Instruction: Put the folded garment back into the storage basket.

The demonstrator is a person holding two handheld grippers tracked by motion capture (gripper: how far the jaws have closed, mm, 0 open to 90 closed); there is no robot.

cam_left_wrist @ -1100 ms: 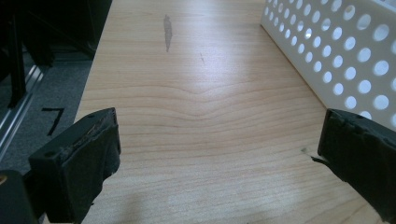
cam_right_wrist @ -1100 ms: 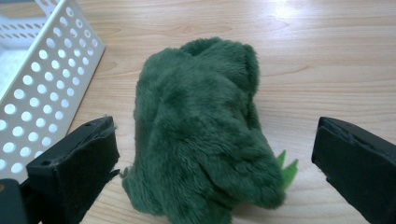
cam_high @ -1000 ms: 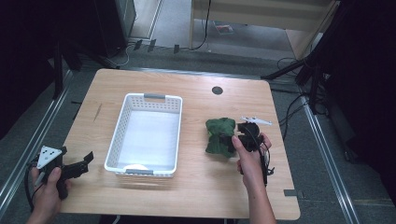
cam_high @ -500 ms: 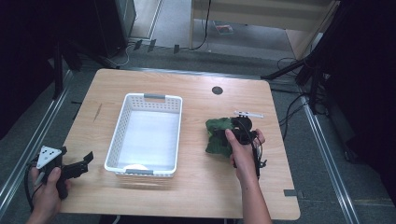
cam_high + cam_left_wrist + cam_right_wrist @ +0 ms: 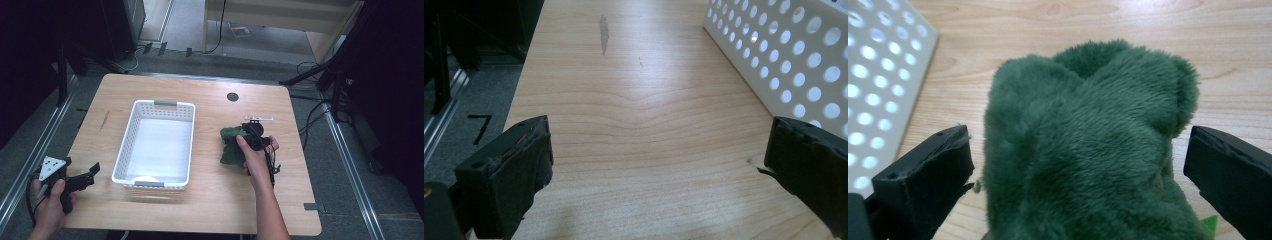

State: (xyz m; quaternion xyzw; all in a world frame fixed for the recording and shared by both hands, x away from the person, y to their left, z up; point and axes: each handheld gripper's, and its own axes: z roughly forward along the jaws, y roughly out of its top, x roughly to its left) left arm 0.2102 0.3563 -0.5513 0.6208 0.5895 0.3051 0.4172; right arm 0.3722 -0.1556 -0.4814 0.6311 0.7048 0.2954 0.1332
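A dark green plush toy (image 5: 231, 146) lies on the wooden table (image 5: 215, 205) to the right of a white perforated basket (image 5: 156, 145). My right gripper (image 5: 241, 141) is open, its jaws standing on either side of the plush toy (image 5: 1088, 145) without squeezing it. My left gripper (image 5: 91, 172) is open near the table's front left corner, just left of the basket, and nothing lies between its fingers (image 5: 506, 175). The basket wall (image 5: 789, 55) shows at the right of the left gripper view.
A small white object (image 5: 146, 178) lies in the basket's near end. A black round grommet (image 5: 232, 96) sits in the table's far side. Metal rails and cables run along the floor on both sides of the table.
My right gripper has moved left and forward over the plush toy, so the toy now sits between its jaws. The left gripper has stayed put.
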